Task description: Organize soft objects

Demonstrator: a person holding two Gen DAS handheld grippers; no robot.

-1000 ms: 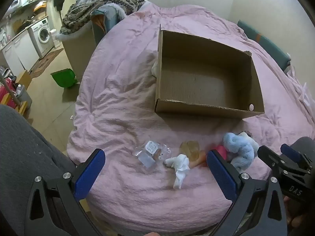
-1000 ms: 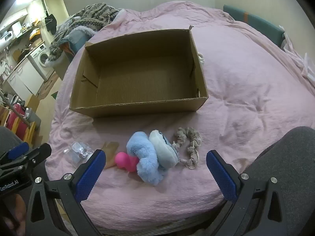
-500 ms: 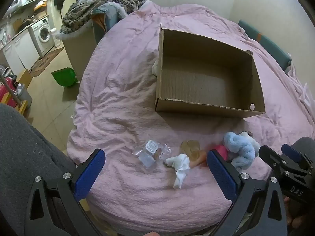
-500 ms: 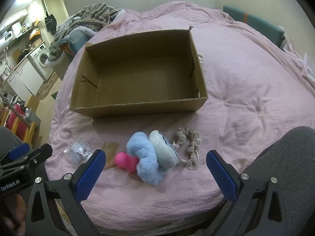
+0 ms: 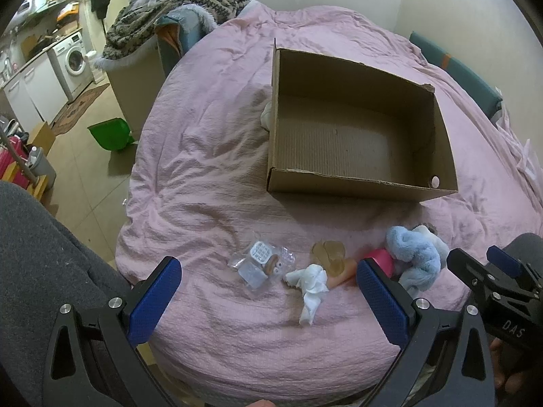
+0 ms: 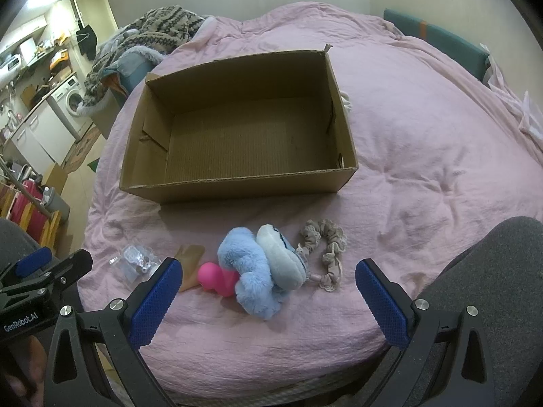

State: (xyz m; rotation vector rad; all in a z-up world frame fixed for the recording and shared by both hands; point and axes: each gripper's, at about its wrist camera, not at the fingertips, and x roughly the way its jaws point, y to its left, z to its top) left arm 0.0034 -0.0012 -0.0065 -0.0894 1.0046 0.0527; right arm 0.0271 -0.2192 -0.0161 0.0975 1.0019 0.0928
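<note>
An open, empty cardboard box (image 5: 359,183) (image 6: 237,188) lies on the pink bed cover. In front of it lie a clear plastic packet (image 5: 259,264) (image 6: 135,261), a white cloth (image 5: 310,283), tan pads (image 5: 329,254) (image 6: 190,257), a pink soft toy (image 6: 217,278) (image 5: 380,257), a blue plush (image 6: 261,264) (image 5: 412,254) and a beige scrunchie (image 6: 325,254). My left gripper (image 5: 266,291) is open and empty above the packet and cloth. My right gripper (image 6: 268,291) is open and empty above the blue plush.
The pink bed cover (image 5: 210,156) (image 6: 424,142) drops off at the left edge to a tiled floor with a green dustpan (image 5: 110,134). A patterned blanket (image 5: 176,3) is piled on a chair at the back. A white cloth (image 5: 266,115) peeks from beside the box.
</note>
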